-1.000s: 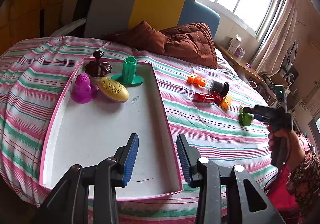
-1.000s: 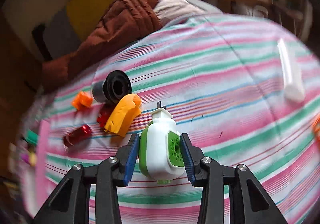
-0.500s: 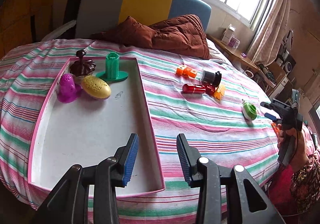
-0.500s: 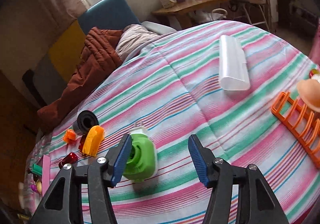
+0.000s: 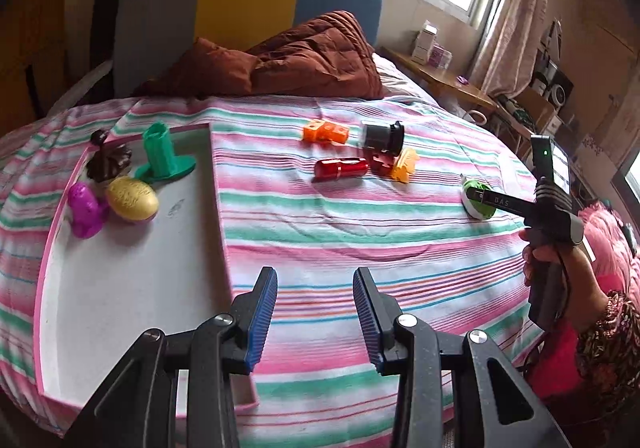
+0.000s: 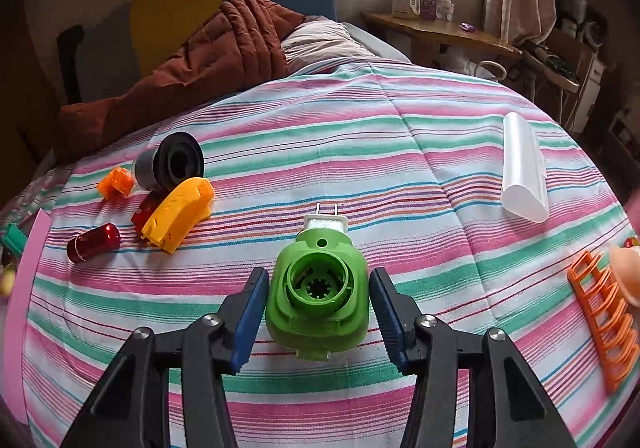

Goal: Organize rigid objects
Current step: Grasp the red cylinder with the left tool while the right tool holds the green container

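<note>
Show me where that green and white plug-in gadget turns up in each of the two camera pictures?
Left wrist view: the green plug-in gadget lies far right on the striped bedspread, partly behind the other gripper.
Right wrist view: it sits low in the centre, between the closing jaws, which do not yet press on it.
Shared landmark: the yellow piece beside the black cylinder.

Before our right tool, the striped bed (image 6: 400, 136) carries the green plug (image 6: 318, 296); left lie toys, right a white case (image 6: 522, 168).
</note>
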Action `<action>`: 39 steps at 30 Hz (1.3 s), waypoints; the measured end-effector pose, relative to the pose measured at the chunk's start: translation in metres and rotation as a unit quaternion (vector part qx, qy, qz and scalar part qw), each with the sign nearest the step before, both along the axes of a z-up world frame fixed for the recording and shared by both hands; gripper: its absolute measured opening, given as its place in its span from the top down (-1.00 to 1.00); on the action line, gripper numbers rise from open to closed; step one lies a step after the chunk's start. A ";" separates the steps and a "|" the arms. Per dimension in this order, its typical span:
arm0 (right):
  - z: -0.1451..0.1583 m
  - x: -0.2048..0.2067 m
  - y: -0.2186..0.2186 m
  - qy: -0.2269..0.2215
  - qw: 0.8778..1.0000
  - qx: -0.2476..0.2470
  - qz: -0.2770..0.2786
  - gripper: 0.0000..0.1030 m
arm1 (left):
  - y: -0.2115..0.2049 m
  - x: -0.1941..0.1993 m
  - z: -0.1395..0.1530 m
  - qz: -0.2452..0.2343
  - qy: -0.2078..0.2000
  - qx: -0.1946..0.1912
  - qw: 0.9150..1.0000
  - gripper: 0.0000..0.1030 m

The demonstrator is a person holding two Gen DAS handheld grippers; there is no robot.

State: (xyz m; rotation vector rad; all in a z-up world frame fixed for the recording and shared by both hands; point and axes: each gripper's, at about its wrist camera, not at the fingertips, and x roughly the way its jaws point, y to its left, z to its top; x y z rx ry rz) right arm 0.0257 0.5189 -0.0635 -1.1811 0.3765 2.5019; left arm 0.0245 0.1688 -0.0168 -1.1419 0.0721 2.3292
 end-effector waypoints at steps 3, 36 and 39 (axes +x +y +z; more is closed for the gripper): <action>0.001 0.002 -0.004 -0.014 0.999 -0.033 0.001 -0.02 | 0.019 -0.009 0.004 -0.012 0.006 -0.008 1.000 0.23; -0.013 0.003 -0.009 -0.031 0.992 -0.119 0.005 -0.04 | 0.165 -0.137 -0.059 -0.076 -0.015 -0.140 0.987 0.15; -0.013 0.002 -0.011 -0.033 0.993 -0.113 0.006 -0.04 | 0.166 -0.142 -0.068 -0.064 -0.017 -0.143 0.987 0.24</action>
